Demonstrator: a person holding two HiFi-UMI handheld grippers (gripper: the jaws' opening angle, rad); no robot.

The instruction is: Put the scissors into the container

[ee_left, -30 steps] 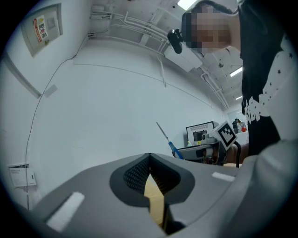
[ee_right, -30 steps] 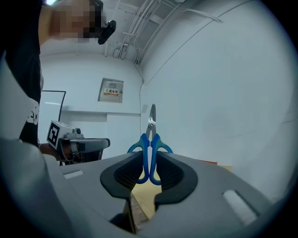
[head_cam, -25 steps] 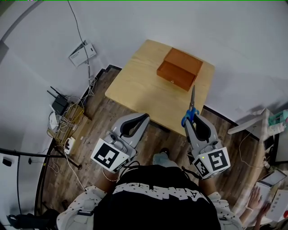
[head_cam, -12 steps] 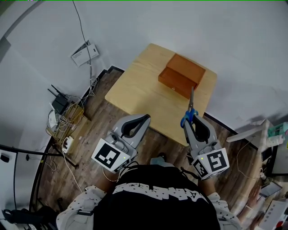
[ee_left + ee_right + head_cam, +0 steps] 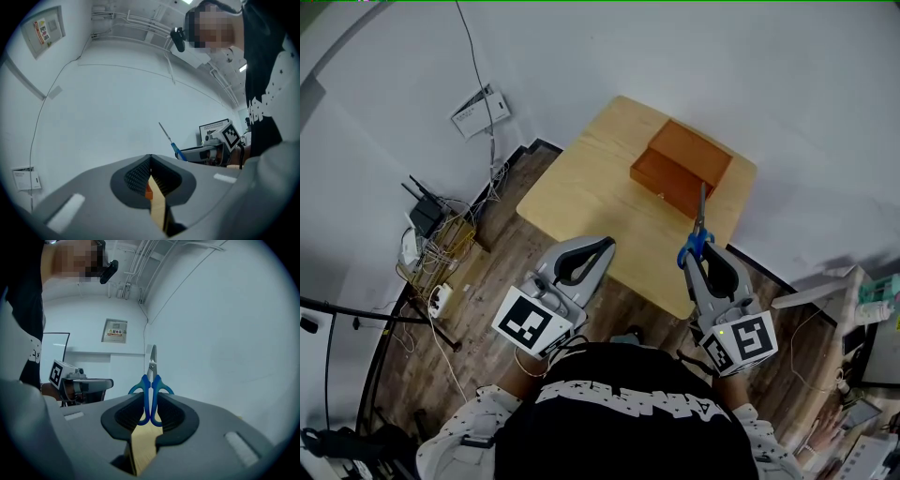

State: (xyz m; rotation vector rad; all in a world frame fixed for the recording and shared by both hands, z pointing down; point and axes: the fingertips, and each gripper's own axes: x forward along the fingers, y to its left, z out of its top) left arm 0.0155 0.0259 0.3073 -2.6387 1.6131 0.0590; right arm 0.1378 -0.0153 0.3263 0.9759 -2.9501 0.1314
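– Head view first: what takes up the most room?
– Pale wooden surface (image 5: 600, 206), set in the corner where the white walls meet, with dark plank floor (image 5: 487, 309) under it.
– And the container?
– Brown wooden container (image 5: 680, 167) sits on the far right part of the surface, near the wall.
– The two tools?
– Both are held off the near edge. The left gripper (image 5: 602, 246) has its jaws pressed together with nothing between them; the left gripper view shows the tips meeting.
– The right one?
– The right gripper (image 5: 697, 253) has its jaws pinching the blue handles of the scissors (image 5: 699, 225).
– Where do the scissors point?
– In the right gripper view the scissors (image 5: 151, 390) stand straight out from the jaws, blades closed. From above, the tip overlaps the container's near edge, and the scissors are up in the air, not inside it.
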